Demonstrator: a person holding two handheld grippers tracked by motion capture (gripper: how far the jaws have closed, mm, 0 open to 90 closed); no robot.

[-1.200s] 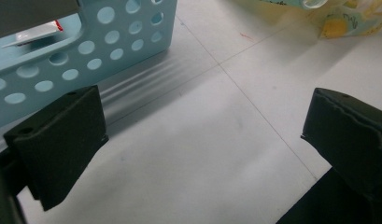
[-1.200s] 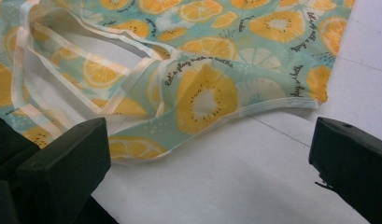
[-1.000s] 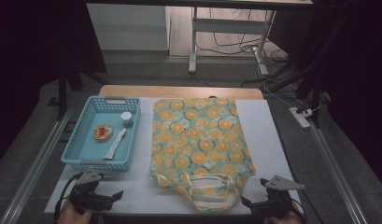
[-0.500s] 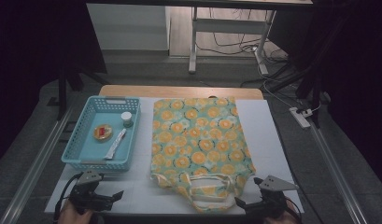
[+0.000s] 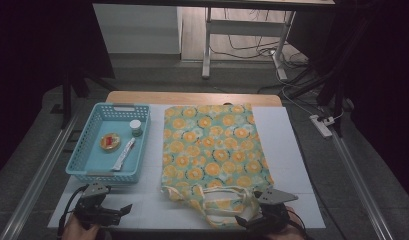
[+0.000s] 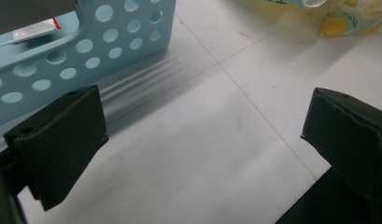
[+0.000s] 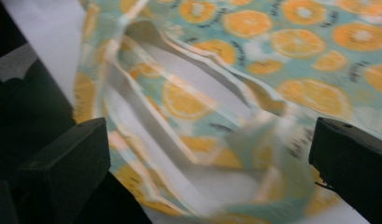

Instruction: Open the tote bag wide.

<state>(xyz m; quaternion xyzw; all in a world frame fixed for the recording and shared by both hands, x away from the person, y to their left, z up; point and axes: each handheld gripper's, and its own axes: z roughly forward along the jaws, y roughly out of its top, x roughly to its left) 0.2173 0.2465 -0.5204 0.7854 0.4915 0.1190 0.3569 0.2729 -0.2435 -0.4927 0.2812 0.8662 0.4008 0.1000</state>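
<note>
Right hand-held gripper (image 5: pixel 242 220) stands wide open and empty, jaws over the pale handles of the orange-slice-print fabric tote bag (image 5: pixel 212 145); dark lettering on the print is unreadable. Bag lies flat on the white surface (image 5: pixel 287 150), long axis near-to-far, handles toward the person. Left hand-held gripper (image 5: pixel 126 208) is wide open, empty, beside the light-blue perforated plastic basket (image 5: pixel 87 145).

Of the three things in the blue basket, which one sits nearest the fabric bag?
The small white-capped jar, at the blue basket's far right side beside the orange-print bag. The round tin and sachet lie nearer the person.
</note>
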